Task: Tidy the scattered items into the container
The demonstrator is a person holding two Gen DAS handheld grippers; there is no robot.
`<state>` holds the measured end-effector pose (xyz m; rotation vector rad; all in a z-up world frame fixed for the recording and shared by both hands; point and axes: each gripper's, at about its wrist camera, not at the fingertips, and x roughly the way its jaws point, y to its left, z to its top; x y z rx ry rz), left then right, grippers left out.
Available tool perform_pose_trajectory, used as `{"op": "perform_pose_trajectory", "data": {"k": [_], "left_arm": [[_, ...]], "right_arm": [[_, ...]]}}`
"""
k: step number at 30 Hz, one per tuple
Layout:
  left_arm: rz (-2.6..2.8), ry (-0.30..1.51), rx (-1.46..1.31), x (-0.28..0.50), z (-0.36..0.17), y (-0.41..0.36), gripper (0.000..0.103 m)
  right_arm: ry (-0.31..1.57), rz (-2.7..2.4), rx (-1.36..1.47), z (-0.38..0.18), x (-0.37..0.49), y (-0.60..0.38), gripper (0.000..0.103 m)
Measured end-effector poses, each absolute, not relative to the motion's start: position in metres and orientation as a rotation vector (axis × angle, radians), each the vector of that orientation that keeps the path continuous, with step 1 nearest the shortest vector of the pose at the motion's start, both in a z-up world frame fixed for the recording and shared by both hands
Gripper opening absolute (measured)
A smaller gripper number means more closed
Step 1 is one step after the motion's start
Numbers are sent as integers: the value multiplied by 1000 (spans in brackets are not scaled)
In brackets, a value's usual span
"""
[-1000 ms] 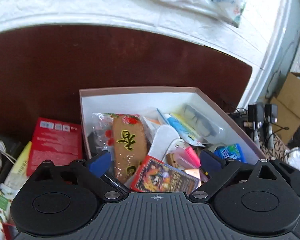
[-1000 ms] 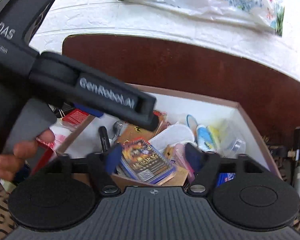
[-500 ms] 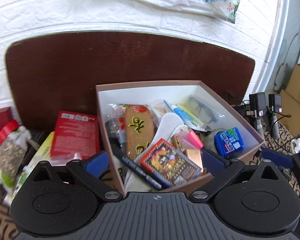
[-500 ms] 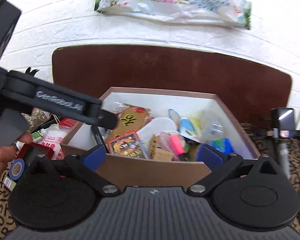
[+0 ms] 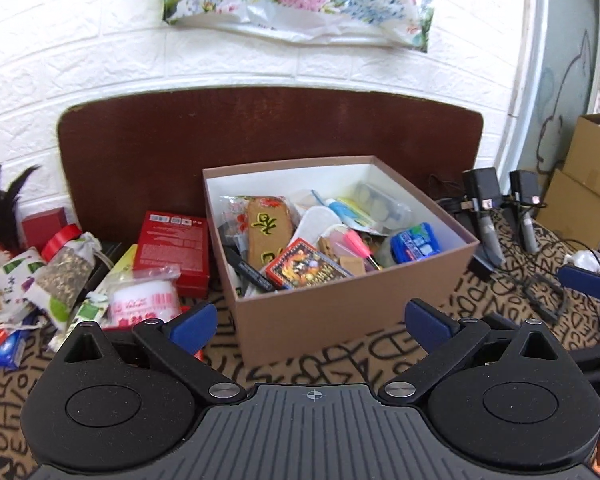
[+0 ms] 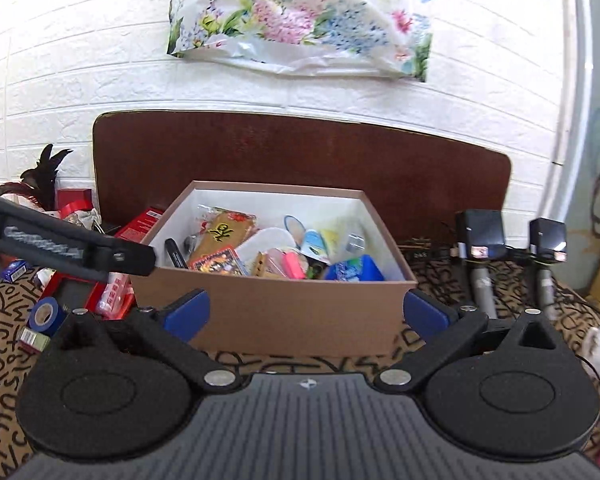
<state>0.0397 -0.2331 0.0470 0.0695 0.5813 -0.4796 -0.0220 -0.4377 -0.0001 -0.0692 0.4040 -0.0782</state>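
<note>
I am holding my left claw (image 5: pixel 312 322) released, its blue pads spread wide with nothing between them, just in front of the near wall of the brown box (image 5: pixel 352 300). My right claw (image 6: pixel 306 312) is likewise released and bare, hanging before the same wall from a little further right. The box is sitting on the patterned cloth (image 5: pixel 360 352), its back toward the dark wooden board (image 5: pixel 260 128) leaning at the white brick wall. Inside it are lying a card pack (image 5: pixel 306 268), a tan packet with yellow characters (image 5: pixel 266 232), a blue gum pack (image 5: pixel 416 242), a pink marker (image 5: pixel 354 242) and a black pen (image 5: pixel 250 270). Beside the box's left wall, on the cloth, a red box (image 5: pixel 172 246) is lying flat, with a small wrapped pink-and-white jar (image 5: pixel 146 300) just in front of it and a red-capped bottle (image 5: pixel 66 264) further left. Near the cloth's left edge a roll of blue tape (image 6: pixel 46 314) is resting.
</note>
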Motion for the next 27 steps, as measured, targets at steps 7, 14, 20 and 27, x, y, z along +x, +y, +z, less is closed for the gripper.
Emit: {"op": "perform_pose_trajectory", "data": {"k": [7,14,20,27], "left_arm": [[-499,526,72,9,48,-228,103],[-421,540,118,6,40,-234,103],[-466,558,100,3,38,-236,103],[-477,558,110,-2,34,-239,103]], "right_arm": [[404,-115,-56,3,-45,-447,102],[408,-107,-92,4,-54,-444,102],[418,-109,-89,2,-56,-443,102],[430,-110,-97,-1,-55,-441,102]]}}
